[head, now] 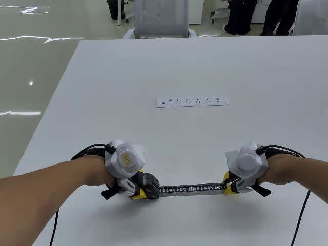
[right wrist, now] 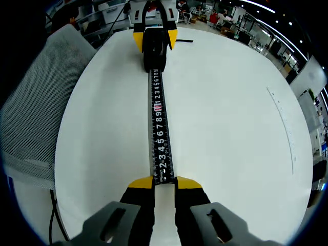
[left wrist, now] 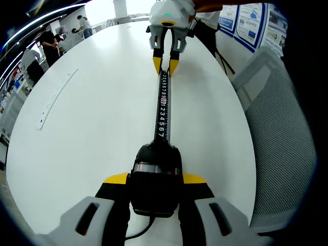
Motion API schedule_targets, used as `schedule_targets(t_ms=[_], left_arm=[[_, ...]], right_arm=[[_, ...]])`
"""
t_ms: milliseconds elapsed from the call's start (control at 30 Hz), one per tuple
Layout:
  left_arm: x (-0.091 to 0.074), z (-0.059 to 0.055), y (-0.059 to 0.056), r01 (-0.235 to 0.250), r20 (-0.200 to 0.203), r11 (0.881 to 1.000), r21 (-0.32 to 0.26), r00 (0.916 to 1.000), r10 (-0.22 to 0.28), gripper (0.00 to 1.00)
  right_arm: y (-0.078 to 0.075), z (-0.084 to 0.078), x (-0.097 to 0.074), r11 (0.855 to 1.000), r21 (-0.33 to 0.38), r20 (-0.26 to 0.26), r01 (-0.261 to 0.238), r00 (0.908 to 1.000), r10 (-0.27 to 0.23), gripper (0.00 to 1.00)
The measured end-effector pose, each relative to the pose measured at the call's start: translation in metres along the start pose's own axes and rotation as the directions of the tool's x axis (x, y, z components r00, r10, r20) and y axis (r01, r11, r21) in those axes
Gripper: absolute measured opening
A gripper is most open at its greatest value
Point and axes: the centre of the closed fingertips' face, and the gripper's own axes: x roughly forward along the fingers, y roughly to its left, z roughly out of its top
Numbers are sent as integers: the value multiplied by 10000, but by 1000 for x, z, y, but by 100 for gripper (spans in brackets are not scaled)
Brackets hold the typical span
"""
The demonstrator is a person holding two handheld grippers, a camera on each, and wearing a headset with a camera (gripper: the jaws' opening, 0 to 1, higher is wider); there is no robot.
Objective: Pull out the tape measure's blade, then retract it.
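Note:
The black tape measure case rests on the white table near its front edge, with my left gripper shut on it. Its numbered blade runs out flat along the tabletop to the right. My right gripper is shut on the blade's end, yellow fingertips pinching it. The blade is out roughly a hand's length between the two grippers.
A white strip with printed symbols lies flat in the middle of the table. A grey mesh chair stands at the far edge. People stand beyond the table. Black cables trail from both grippers.

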Motion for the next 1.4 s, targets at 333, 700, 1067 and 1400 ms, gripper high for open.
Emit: schedule_targets(t_ms=[333, 700, 1067, 1400], left_arm=[[0, 0, 0, -7, 12, 10000, -20, 10000, 7, 32], [0, 0, 0, -10, -1, 10000, -36, 10000, 10, 32], [0, 0, 0, -27, 21, 10000, -68, 10000, 27, 32], [0, 0, 0, -10, 40, 10000, -62, 10000, 10, 32]], right_arm=[[-1, -6, -3, 10000, -36, 12, 47, 10000, -47, 13], [-1, -12, -5, 10000, -10, -124, 46, 9999, -46, 13], [-2, -17, -8, 9999, 101, -194, 82, 9998, -80, 13], [-3, -21, -9, 9999, 140, -201, 95, 9998, -93, 13]])
